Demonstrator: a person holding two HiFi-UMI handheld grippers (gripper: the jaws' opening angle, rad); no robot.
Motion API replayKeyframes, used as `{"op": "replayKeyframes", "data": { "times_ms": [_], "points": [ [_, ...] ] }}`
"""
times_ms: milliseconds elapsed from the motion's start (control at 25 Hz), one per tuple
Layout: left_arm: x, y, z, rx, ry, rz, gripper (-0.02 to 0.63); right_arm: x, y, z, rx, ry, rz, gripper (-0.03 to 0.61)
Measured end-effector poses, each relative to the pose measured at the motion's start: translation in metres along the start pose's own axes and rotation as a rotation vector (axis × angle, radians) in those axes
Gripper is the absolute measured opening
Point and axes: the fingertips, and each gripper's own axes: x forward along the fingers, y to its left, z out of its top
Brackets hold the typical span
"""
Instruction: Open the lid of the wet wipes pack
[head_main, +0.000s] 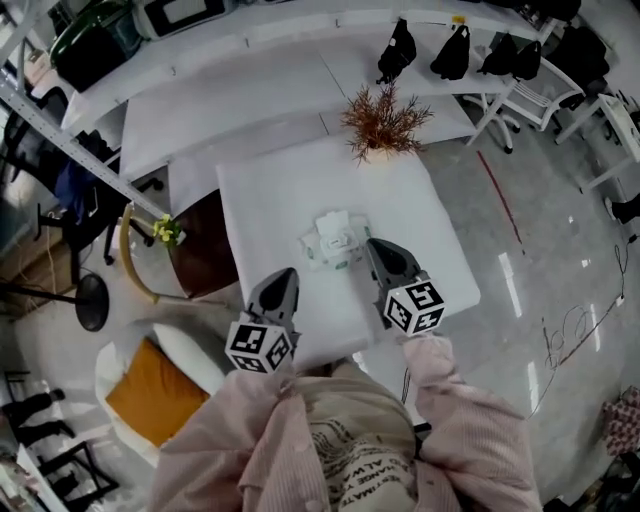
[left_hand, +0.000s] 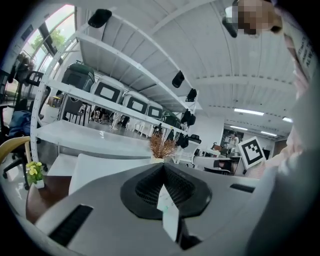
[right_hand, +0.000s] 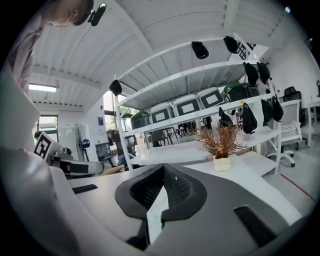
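The wet wipes pack (head_main: 335, 241), white with green print, lies near the middle of the white table (head_main: 425, 205); I cannot make out how its lid stands. My right gripper (head_main: 374, 245) hovers just right of the pack, its jaws pressed together with nothing in them. My left gripper (head_main: 284, 274) hangs over the table's near left part, a short way from the pack, and is also shut and empty. The pack is hidden in both gripper views, where the left gripper (left_hand: 162, 166) and right gripper (right_hand: 163, 166) point nearly level across the room.
A dried plant in a white pot (head_main: 384, 122) stands at the table's far edge, also visible as the plant (left_hand: 161, 146) and the plant (right_hand: 220, 143). A brown chair (head_main: 203, 245) and yellow flowers (head_main: 165, 231) are to the left. An armchair with an orange cushion (head_main: 158, 388) is near left.
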Motion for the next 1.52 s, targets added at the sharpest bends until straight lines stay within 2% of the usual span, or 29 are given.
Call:
{"op": "replayKeyframes", "data": {
  "times_ms": [240, 560, 760, 1520],
  "points": [
    [-0.019, -0.014, 0.023, 0.057, -0.048, -0.021, -0.003, -0.032, 0.010, 0.019, 0.031, -0.071, -0.032, 0.000],
    [-0.034, -0.022, 0.057, 0.107, -0.135, -0.012, -0.003, -0.058, 0.034, 0.057, -0.006, -0.155, -0.006, 0.000],
    [-0.040, -0.022, 0.070, 0.116, -0.155, 0.003, -0.003, -0.067, 0.040, 0.079, -0.019, -0.194, -0.013, 0.000],
    [-0.056, -0.007, 0.072, 0.100, -0.157, 0.057, -0.003, -0.076, 0.044, 0.081, -0.048, -0.207, -0.043, -0.002]
  ]
}}
